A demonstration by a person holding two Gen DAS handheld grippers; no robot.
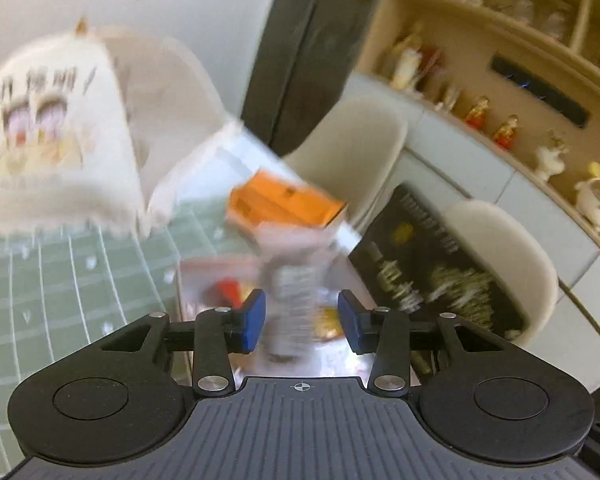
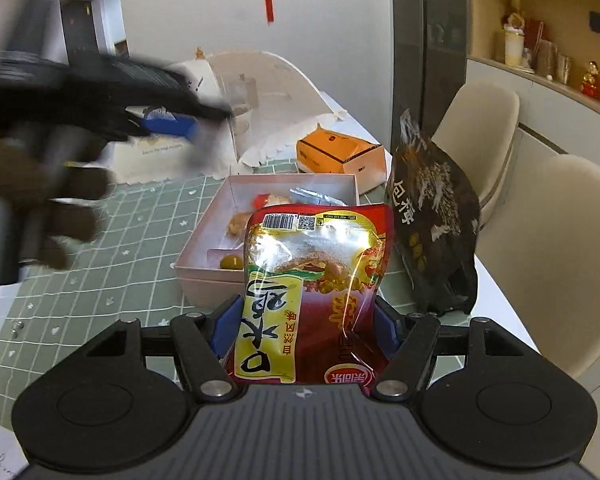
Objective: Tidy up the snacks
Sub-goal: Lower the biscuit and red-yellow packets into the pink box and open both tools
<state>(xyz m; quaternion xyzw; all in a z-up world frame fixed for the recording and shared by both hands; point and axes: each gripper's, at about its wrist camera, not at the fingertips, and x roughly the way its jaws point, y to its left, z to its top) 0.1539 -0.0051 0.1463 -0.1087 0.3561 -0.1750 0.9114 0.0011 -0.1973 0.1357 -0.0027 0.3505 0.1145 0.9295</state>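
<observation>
My right gripper (image 2: 305, 328) is shut on a red and yellow snack bag (image 2: 316, 248), which stands upright between the blue pads in front of a shallow pink box (image 2: 204, 236). That box holds a silver packet (image 2: 316, 196) and a few small snacks. In the blurred left wrist view, a silvery white packet (image 1: 296, 280) fills the gap between the pads of my left gripper (image 1: 302, 320), raised above the pink box (image 1: 204, 276). The right wrist view shows the left gripper (image 2: 188, 128) as a dark blur at upper left, held by a gloved hand (image 2: 40, 200).
A tall dark snack bag (image 2: 432, 216) stands right of the pink box near the table's edge. An orange carton (image 2: 340, 152) lies behind the box. A white mesh food cover (image 2: 268, 92) fills the far end of the green gridded tablecloth (image 2: 132, 240). Two cream chairs (image 2: 476, 120) stand on the right.
</observation>
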